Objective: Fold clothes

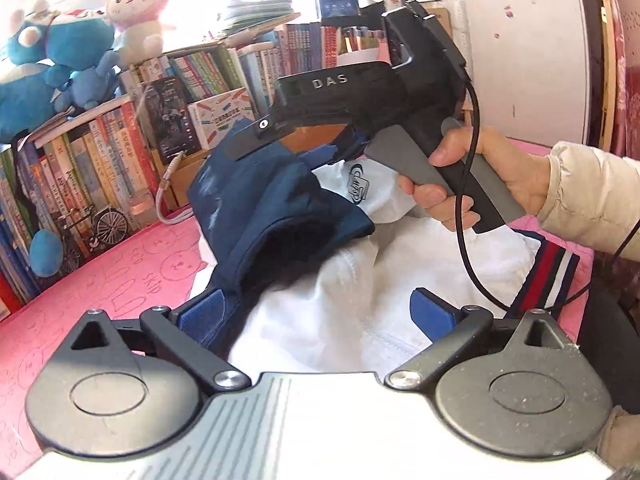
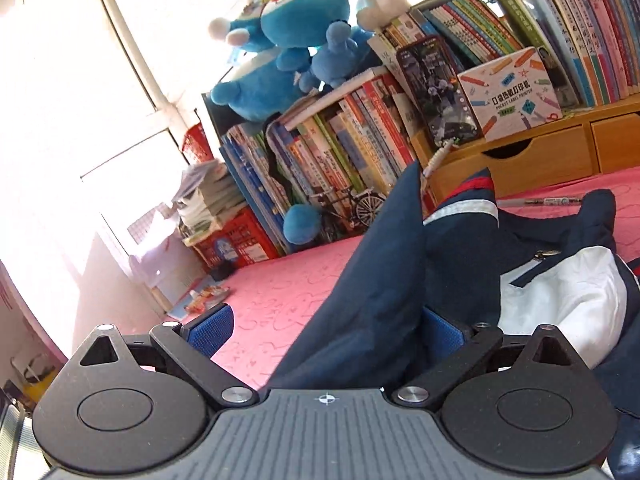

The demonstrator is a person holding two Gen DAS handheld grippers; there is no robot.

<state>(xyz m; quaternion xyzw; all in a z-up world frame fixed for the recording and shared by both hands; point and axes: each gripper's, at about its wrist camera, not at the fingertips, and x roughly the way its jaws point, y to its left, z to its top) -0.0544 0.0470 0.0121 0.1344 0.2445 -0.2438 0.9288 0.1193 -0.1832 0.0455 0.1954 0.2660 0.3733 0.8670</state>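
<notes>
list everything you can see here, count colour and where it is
jacket: one, navy and white with a red, white and navy striped hem, crumpled on the pink table cover
table cover: one, pink, under the jacket
blue plush toys: at least two, on top of the books
pink and white plush toy: one, beside the blue ones
books: many, mixed colours, in rows behind the table
printer box: one, white, on the wooden drawer unit
model bicycle: one, dark, before the books
red crate: one, far left
left gripper: open above the jacket
right gripper: open, navy cloth between its fingers
right hand: one, cream sleeve
</notes>
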